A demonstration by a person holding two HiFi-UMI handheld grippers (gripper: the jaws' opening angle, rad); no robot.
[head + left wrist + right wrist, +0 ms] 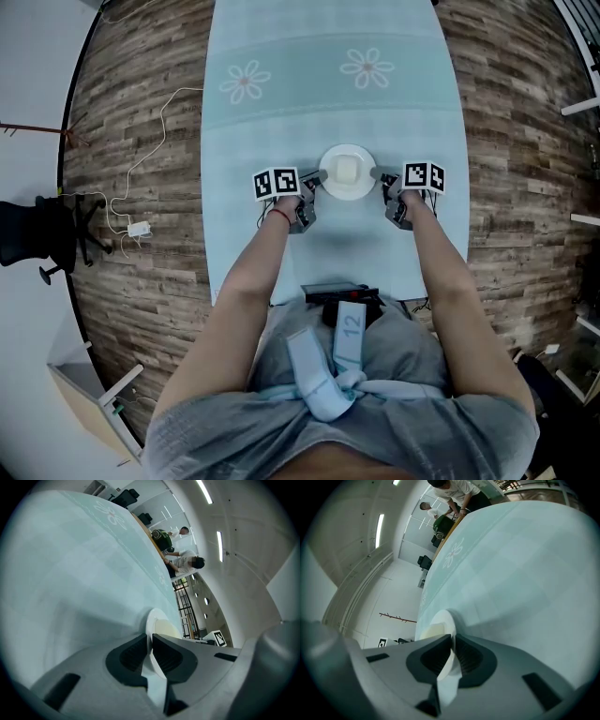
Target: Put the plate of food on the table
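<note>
Plate [347, 194] lies between the two, left gripper [317, 177] clamped on its left rim, right gripper [379, 175] on its right, at or just above the surface [281, 122].

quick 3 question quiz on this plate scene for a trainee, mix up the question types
1. True or false: the left hand-held gripper is open and clear of the plate.
2. Multiple choice: the right hand-held gripper is shut on
A. the plate's rim
B. the plate's centre
C. nothing
3. Fill in: the tablecloth shows two printed ___.

Key: 1 false, it is shut on the plate's rim; 2 A; 3 flowers.
</note>
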